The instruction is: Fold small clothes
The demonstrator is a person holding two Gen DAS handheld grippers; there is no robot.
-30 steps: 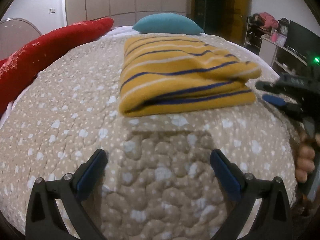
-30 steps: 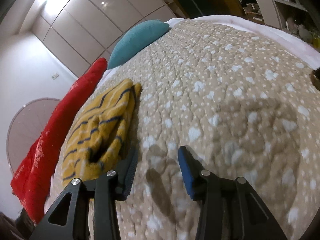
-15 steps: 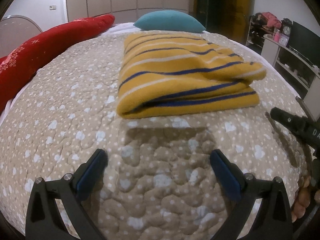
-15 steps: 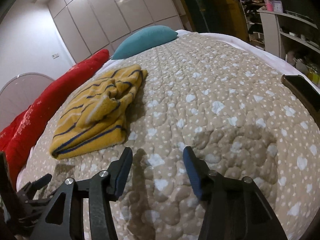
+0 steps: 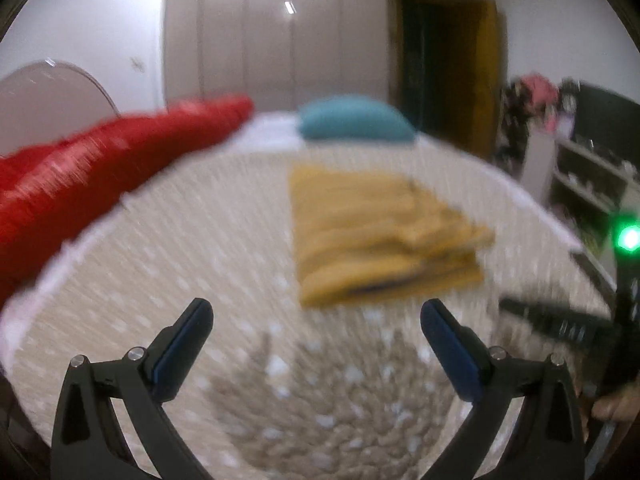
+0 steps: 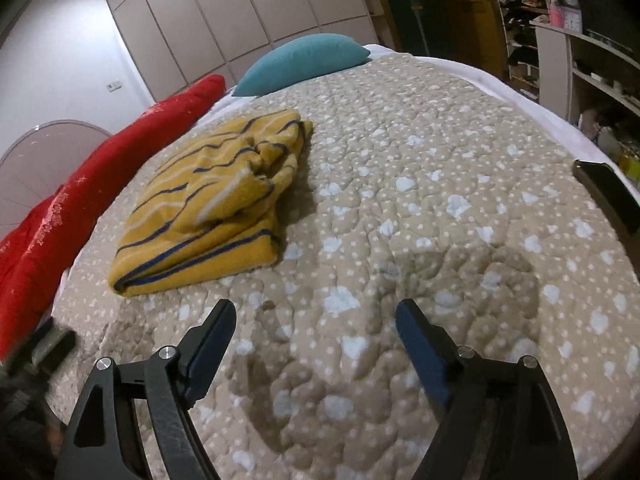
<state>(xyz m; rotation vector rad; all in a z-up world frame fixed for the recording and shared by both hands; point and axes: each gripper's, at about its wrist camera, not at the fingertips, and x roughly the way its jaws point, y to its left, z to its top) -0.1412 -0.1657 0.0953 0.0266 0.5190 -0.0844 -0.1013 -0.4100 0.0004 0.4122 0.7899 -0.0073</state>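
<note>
We see a folded mustard-yellow garment with navy and white stripes point(image 6: 208, 208) lying on the beige quilted bedspread point(image 6: 440, 184) dotted with white, towards the left of the bed in the right wrist view and well beyond both tools. Its near edge is a neat fold, while the far end bunches into loose wrinkles.

Our right gripper point(image 6: 316, 336) hangs over bare quilt near us, to the right of the garment and apart from it. Its jaws have just been opening and now stand spread wide, with nothing between the blue pads point(image 6: 420, 356) but the bedspread below.

Our left gripper point(image 5: 316, 336) is likewise released, its two fingers far apart over empty quilt, the garment lying farther off and slightly right of centre. That view is heavily smeared, so we cannot make out the stripes there.

A long red cushion point(image 6: 92, 184) runs along the left edge of the bed, and a teal pillow point(image 6: 304, 60) rests at the far end. A dark flat phone-like object point(image 6: 608, 196) sits near the right edge. Pale wardrobe doors point(image 6: 224, 16) stand behind the bed, and shelves point(image 6: 576, 60) fill the far right.
</note>
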